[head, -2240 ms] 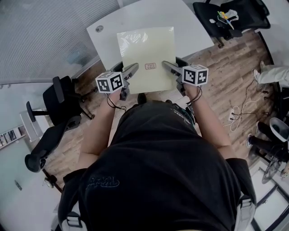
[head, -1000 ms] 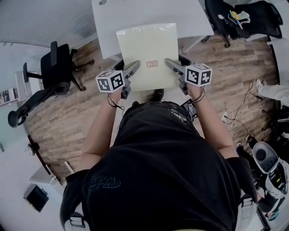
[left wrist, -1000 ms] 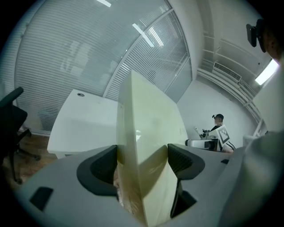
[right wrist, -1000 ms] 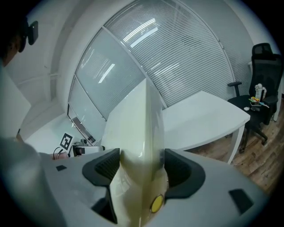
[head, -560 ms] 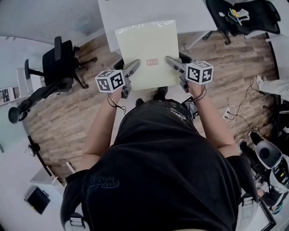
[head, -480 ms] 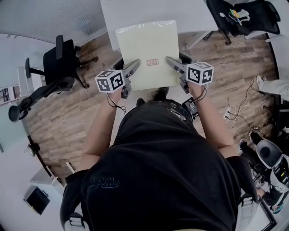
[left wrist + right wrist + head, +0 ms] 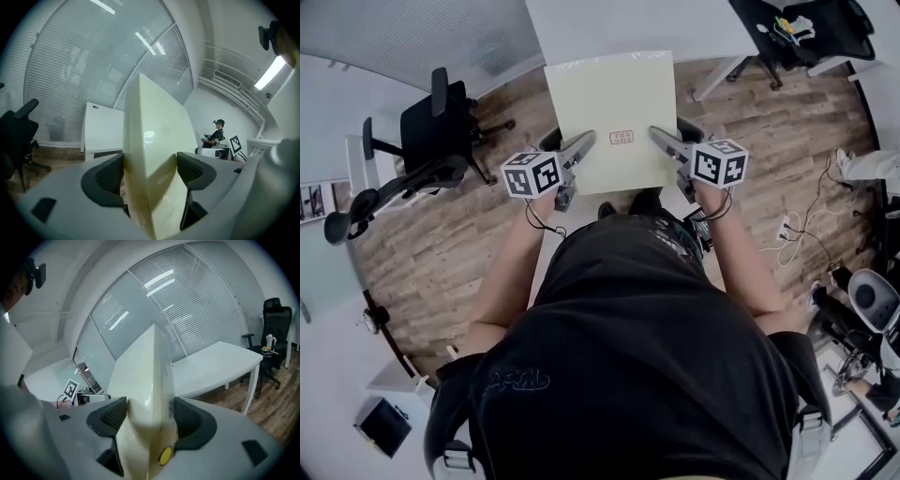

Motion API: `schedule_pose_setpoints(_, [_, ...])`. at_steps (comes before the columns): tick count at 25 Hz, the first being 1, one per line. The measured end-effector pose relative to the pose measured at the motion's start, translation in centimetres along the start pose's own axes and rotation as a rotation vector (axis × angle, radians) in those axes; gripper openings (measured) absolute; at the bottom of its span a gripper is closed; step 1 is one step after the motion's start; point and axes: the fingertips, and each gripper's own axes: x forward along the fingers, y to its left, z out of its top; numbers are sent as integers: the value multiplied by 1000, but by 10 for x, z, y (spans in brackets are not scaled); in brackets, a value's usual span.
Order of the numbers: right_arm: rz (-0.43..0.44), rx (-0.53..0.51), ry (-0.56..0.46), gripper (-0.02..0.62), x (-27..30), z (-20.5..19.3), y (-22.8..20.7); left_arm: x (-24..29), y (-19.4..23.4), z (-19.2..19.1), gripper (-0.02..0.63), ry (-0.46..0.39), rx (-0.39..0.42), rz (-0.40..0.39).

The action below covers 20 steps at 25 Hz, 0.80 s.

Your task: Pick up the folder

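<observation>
— Where's the pale yellow, glossy flat folder?

— Upper centre of the frame, off any surface. The left gripper is clenched on its lower-left edge, the right gripper on its lower-right.

— What changed?

— A second ago the white table lay under it. Now the table sits at the top edge, with brown wood floor mostly beneath. I'd judge the pick-up done.

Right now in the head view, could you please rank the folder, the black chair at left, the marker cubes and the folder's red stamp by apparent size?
Largest: folder and black chair, too close to rank; the folder is held nearer the camera.
Next: left marker cube and right marker cube, alike.
Smallest: red stamp.
</observation>
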Motion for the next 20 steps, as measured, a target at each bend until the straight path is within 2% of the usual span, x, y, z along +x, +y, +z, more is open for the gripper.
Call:
schedule_pose_setpoints(8, [-44,13,-30,313,-17,-30,30,-28,-4,-24,356,16,15,-42])
schedule_pose_setpoints(20, [-64,30,-30,313,-23,-42,41,-38,-4,-34,356,27,5,-60])
